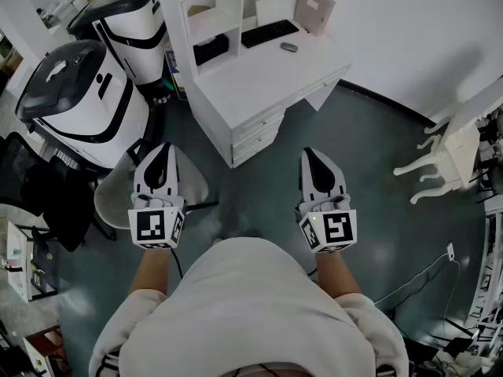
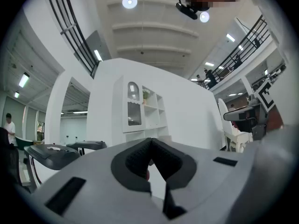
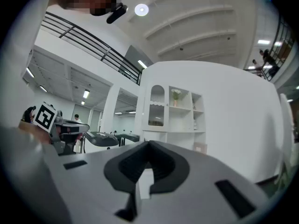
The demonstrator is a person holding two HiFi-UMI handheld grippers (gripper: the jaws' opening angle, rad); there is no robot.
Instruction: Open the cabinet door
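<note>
Task not started. Cabinet door [image 3: 156, 106], the arched, slatted-looking panel in the upper shelf unit over the table [image 1: 267, 69], looks closed in both gripper views. It sits well ahead of and above both grippers, and nothing touches it.

Left gripper [image 1: 162, 149]: jaws pressed together, tips meeting, nothing between them. Right gripper [image 1: 312, 154]: same, closed and empty. Both are held level in front of the person's body, side by side and well apart from the furniture.

Left to do, as I judge it: close the distance, raise a gripper to the door's free edge or handle (too small to find from here), spread the jaws, catch it and swing it out. So everything is left.

Surface and room:
- The table is white, ahead of and between the two grippers, with a keyboard [image 1: 269, 32] and mouse [image 1: 289, 47] on top. Its drawers [image 1: 255, 132] face the grippers.
- Open shelf cubbies sit beside the door, with a small plant [image 3: 176, 94] on top.
- The floor [image 1: 369, 171] is smooth grey-green, with a loose cable [image 1: 416, 277] off to the right gripper's side.
- Two white-and-black machines [image 1: 78, 93] stand ahead of and outboard of the left gripper.
- White furniture with curved legs [image 1: 440, 155] stands outboard of the right gripper.
- It's a big hall with a high ceiling, round lights and a mezzanine railing. A few people are far off.
</note>
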